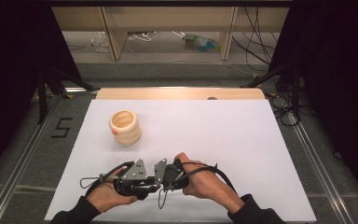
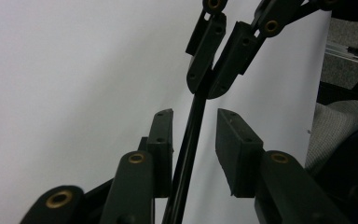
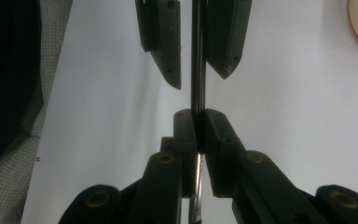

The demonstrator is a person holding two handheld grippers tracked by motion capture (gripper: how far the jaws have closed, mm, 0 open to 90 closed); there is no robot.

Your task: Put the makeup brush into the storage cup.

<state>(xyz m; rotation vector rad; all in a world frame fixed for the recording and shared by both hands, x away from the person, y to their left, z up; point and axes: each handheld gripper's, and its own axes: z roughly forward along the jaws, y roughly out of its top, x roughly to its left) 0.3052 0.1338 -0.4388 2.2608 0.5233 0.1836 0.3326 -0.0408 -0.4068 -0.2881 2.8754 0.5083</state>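
White sheeting is covering the table, with a bare wooden edge at twelve o'clock and grey floor, pale wooden frame legs and loose cables lying beyond it. At six o'clock on the sheet, the person is holding both tools nose to nose. The right gripper is clamping a thin, dark, straight rod between its closed jaws, and the rod is running on into the left gripper. That gripper's jaws are standing apart around the rod; one pad may be brushing it, the other is clearly off, so no grip is made there yet.

To do this hand-over well, the left gripper should probably be centring the rod on both pads and closing squarely before the right one lets go, since a slim rod could pivot or slip out.

A cream, ribbed, ring-stacked cup is standing at ten o'clock on the sheet, well apart from the hands.
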